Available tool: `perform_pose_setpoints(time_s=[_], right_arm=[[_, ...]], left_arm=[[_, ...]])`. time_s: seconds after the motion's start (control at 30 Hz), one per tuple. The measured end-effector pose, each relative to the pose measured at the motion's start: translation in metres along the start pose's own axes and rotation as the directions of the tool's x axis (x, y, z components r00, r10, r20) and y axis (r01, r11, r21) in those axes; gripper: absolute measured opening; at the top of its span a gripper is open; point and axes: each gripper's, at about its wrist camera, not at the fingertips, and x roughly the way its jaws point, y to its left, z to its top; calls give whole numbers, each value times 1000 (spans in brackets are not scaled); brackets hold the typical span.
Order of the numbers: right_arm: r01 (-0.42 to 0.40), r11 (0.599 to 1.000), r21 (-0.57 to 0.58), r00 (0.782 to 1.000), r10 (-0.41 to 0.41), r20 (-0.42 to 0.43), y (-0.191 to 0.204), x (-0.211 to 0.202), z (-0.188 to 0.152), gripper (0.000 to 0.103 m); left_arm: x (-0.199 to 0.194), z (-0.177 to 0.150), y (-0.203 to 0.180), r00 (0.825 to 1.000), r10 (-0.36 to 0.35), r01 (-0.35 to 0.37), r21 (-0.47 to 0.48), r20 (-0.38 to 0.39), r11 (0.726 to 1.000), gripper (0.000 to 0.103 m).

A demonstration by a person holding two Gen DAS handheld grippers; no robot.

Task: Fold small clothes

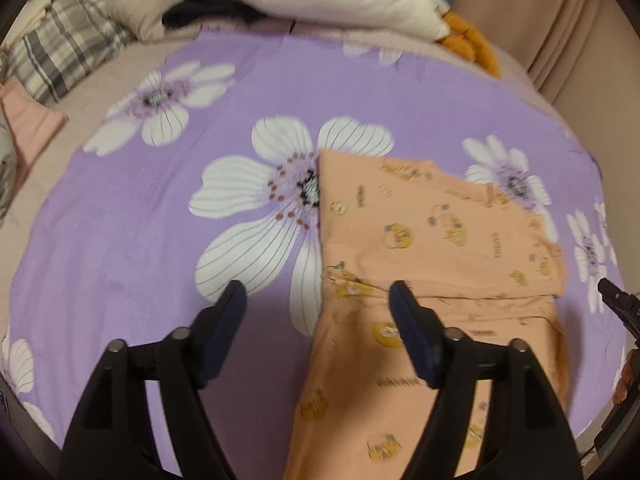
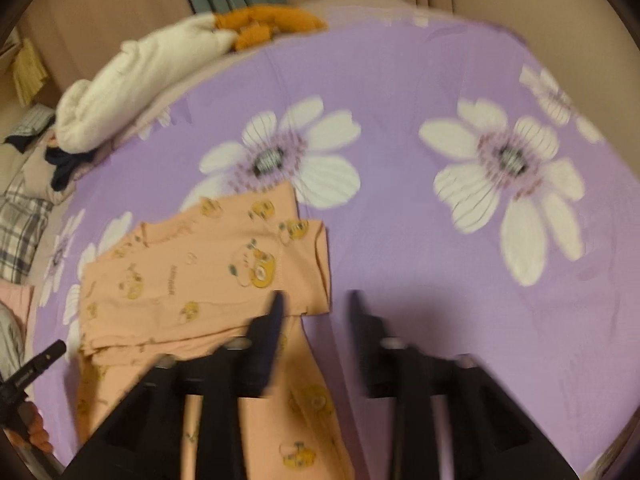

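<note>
Lying partly folded on the purple flowered sheet (image 1: pixel 360 80): a peach printed garment (image 1: pixel 420 232), its upper part doubled over the lower. Hovering above its near left edge, the left gripper (image 1: pixel 318 296), jaws wide apart and holding nothing. Hanging over its right edge, the right gripper (image 2: pixel 316 300), jaws likewise apart and empty.

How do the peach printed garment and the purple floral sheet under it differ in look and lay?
The peach garment carries small yellow cartoon prints; the purple sheet has large white flowers. The garment is folded over itself in layers; the sheet lies spread in one layer. The garment covers only part of the sheet. Both lie flat.
</note>
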Motion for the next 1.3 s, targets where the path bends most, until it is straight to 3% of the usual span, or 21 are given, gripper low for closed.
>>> perform_pose_setpoints(time_s=[0.17, 0.43, 0.53, 0.67, 0.83, 1.1, 1.17, 1.23, 1.3], right_arm=[[-61, 996, -61, 992, 67, 109, 9, -54, -6, 73], [-116, 988, -101, 980, 131, 151, 11, -86, -32, 75], [-112, 988, -102, 985, 124, 120, 7, -81, -54, 75], [-84, 991, -102, 996, 87, 17, 3, -57, -85, 75], [-87, 995, -58, 990, 80, -112, -6, -33, -122, 75], [-52, 998, -24, 985, 47, -163, -18, -32, -148, 75], [-52, 998, -26, 984, 47, -169, -18, -30, -151, 69], [-62, 998, -32, 982, 55, -182, -15, -27, -154, 62], [-58, 997, -44, 981, 49, -189, -12, -21, -156, 46]], left_arm=[[-45, -12, -5, 997, -43, 43, 4, 70, 999, 90], [-70, -45, -2, 993, -94, 95, -7, 72, 995, 93], [-64, -64, 4, 993, -110, 111, -19, 35, 994, 93], [-47, -97, 8, 990, -132, 132, 11, -50, 991, 91], [-37, -124, 21, 983, -155, 155, -3, -101, 988, 89], [-23, -145, 42, 974, -172, 165, -58, -149, 985, 80], [-24, -146, 43, 970, -192, 186, -56, -147, 981, 76], [-23, -146, 43, 964, -213, 207, -55, -158, 977, 63], [-21, -146, 42, 962, -216, 210, -53, -168, 976, 53]])
